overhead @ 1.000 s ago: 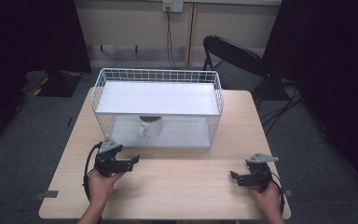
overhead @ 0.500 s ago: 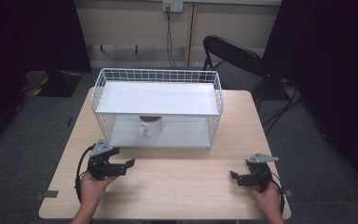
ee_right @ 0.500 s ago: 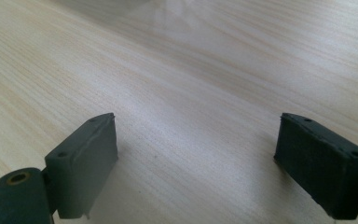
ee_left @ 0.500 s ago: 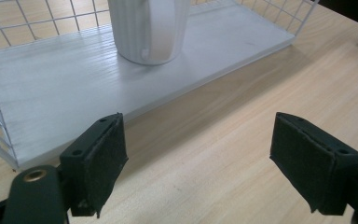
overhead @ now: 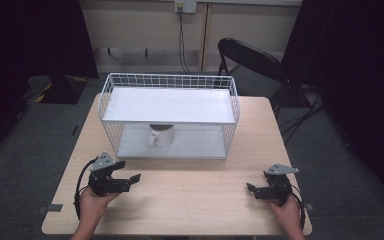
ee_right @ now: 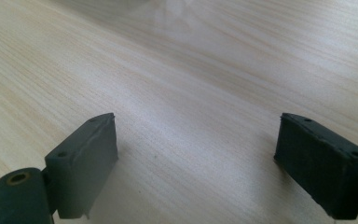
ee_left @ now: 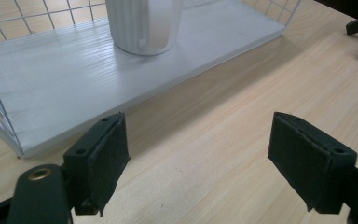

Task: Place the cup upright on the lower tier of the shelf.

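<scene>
left tool [overhead: 130, 180]: spread, jaws just been closing slightly, nothing between, near rack [overhead: 232, 102] front | mug [overhead: 159, 137]: on rack's lower shelf | right tool [overhead: 251, 189]: spread, empty | step: likely withdrawal; next: none, or re-approach the mug

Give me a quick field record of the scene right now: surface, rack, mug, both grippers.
surface: light wooden table
rack: white wire shelf rack with two white boards, at table's far middle
mug: white ribbed ceramic mug, upright on the lower board, handle toward the person
left gripper: jaws apart, nothing between, just been closing slightly, aimed toward the mug
right gripper: jaws apart, nothing between
</scene>
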Available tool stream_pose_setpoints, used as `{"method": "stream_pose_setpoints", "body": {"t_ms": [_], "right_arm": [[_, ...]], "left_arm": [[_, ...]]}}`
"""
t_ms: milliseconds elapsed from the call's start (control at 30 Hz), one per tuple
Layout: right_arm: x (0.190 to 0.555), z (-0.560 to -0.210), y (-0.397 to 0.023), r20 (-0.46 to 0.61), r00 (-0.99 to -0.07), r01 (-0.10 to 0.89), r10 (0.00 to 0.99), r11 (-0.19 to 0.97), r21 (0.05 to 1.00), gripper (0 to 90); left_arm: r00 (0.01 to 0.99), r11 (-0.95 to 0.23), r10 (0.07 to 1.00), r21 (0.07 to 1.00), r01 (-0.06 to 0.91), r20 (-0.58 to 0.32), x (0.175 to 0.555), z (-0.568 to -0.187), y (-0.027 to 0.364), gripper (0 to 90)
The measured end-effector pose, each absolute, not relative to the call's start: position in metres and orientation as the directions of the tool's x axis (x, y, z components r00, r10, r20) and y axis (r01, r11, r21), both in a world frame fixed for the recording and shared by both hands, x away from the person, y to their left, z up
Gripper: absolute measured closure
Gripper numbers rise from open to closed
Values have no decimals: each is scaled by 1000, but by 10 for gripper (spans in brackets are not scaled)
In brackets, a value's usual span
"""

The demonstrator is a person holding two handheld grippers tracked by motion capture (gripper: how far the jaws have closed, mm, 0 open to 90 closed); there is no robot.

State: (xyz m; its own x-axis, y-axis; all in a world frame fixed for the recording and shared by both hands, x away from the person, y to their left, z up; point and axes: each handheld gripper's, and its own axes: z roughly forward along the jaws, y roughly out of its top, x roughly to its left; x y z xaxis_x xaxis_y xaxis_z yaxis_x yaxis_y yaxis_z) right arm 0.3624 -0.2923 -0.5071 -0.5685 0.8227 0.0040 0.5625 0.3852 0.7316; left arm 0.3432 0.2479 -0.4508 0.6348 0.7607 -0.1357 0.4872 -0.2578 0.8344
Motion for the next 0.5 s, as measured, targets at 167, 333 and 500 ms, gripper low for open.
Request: {"method": "stream_pose_setpoints", "body": {"t_ms": [167, 333, 500], "right_arm": [[362, -507, -292, 4, -569, 562, 823, 385, 732, 118], [362, -507, -292, 4, -569, 562, 823, 385, 732, 118], [362, -507, -292, 4, -568, 563, 823, 385, 732, 118]], "left_arm": [[637, -258, 758, 832, 491, -140, 341, -452, 253, 199], [644, -263, 751, 832, 489, -142, 338, -453, 260, 199], [647, -269, 750, 829, 491, -140, 337, -453, 264, 199]]}}
